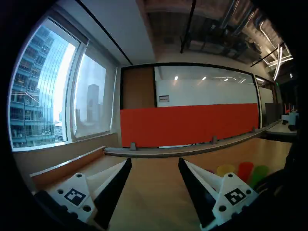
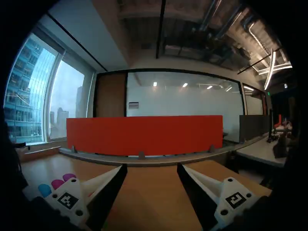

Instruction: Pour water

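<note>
Left tongs (image 1: 154,160), right tongs (image 2: 151,166), six cups (image 1: 245,170)

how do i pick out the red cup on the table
Start at the long orange partition behind the wooden table. On it, at the right of the left gripper view, stand three cups. The red cup is the middle one, between the yellow cup and the green cup.

In the left gripper view, three translucent plastic cups are standing on the wooden table (image 1: 154,192): one yellow cup (image 1: 225,169), one red cup (image 1: 245,169) and one green cup (image 1: 260,173). In the right gripper view, three are standing: one blue cup (image 2: 44,189), one magenta cup (image 2: 57,183) and one purple cup (image 2: 69,176). One orange rectangular divider panel (image 1: 188,123) is spanning the far edge. Two glass window panes (image 1: 42,92) are admitting daylight. Two square black-and-white marker tags (image 1: 75,196) are appearing per view.
</note>
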Action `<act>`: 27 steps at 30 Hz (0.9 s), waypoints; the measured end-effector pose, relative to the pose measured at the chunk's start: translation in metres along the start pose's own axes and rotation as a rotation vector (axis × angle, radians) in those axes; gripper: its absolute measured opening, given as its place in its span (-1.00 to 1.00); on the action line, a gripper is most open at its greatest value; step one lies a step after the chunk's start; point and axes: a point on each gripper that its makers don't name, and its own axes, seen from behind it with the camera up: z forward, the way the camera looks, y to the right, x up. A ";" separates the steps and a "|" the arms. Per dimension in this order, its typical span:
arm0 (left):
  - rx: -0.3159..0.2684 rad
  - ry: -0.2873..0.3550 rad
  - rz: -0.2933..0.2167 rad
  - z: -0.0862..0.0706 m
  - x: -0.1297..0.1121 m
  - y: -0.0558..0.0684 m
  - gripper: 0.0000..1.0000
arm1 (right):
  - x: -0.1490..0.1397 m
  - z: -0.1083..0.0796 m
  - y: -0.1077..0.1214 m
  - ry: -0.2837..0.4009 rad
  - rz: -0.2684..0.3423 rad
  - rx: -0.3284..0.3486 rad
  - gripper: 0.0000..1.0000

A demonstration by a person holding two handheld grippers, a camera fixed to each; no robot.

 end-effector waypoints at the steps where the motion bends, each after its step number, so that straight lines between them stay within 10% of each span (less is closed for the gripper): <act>1: 0.000 0.000 0.000 0.000 -0.002 0.001 0.80 | -0.001 0.000 0.000 -0.003 0.002 0.001 1.00; 27: -0.004 -0.009 -0.016 0.007 -0.057 0.008 0.80 | -0.013 -0.009 0.004 -0.045 -0.024 -0.012 1.00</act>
